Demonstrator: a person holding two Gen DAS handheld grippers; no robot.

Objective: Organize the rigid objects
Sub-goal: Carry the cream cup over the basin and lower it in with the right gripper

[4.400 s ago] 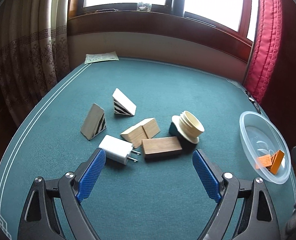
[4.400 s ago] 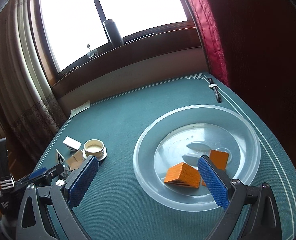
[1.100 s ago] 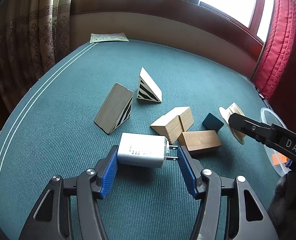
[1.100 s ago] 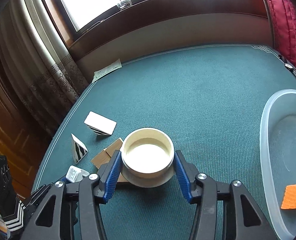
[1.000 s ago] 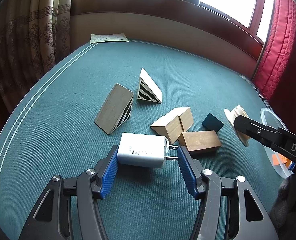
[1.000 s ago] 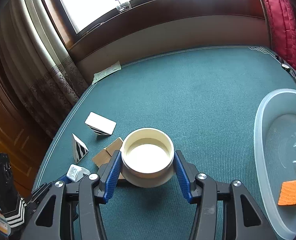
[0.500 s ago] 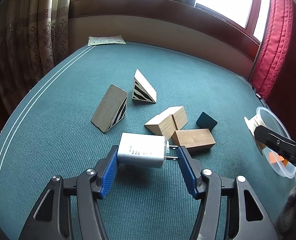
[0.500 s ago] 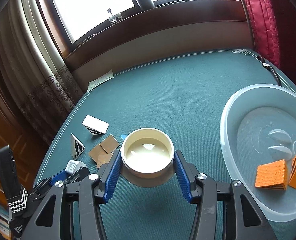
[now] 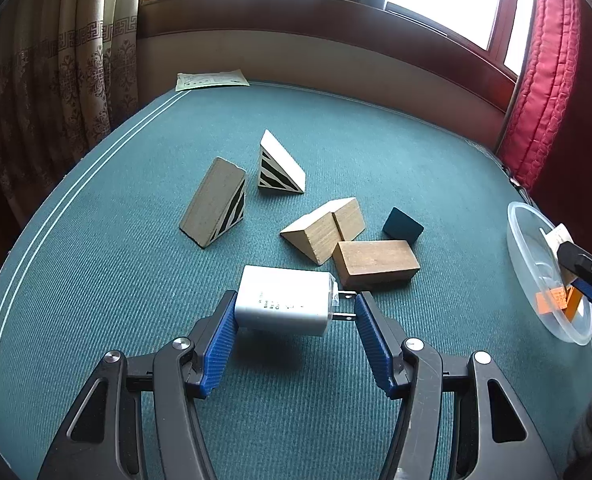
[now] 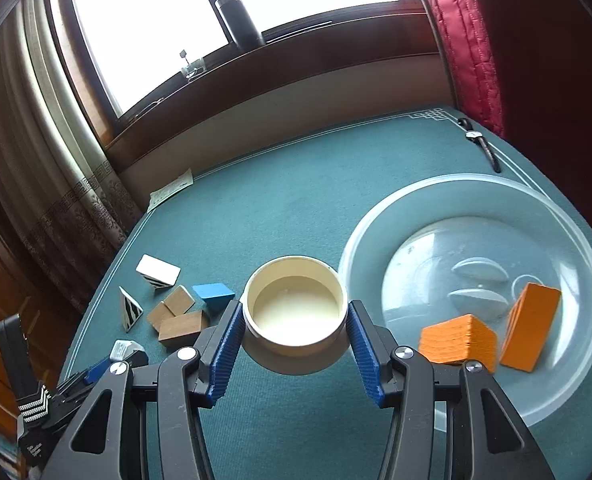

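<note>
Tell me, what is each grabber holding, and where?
The left gripper holds the white charger end to end, body and prongs. The right gripper holds the cream ring by its round sides.

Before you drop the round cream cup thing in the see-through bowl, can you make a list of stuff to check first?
1. Right gripper pinching the cream cup on both sides: ok.
2. Cup over the clear bowl: not ok, it hangs just beside the bowl's rim.
3. Room in the bowl: ok, only two orange blocks sit in its near right part.
4. Left gripper holding the white charger: ok, one pad on its body, the other on its prongs.
5. Charger off the table: ok, a shadow shows underneath.
6. Grippers out of each other's way: ok, they are well apart.
</note>
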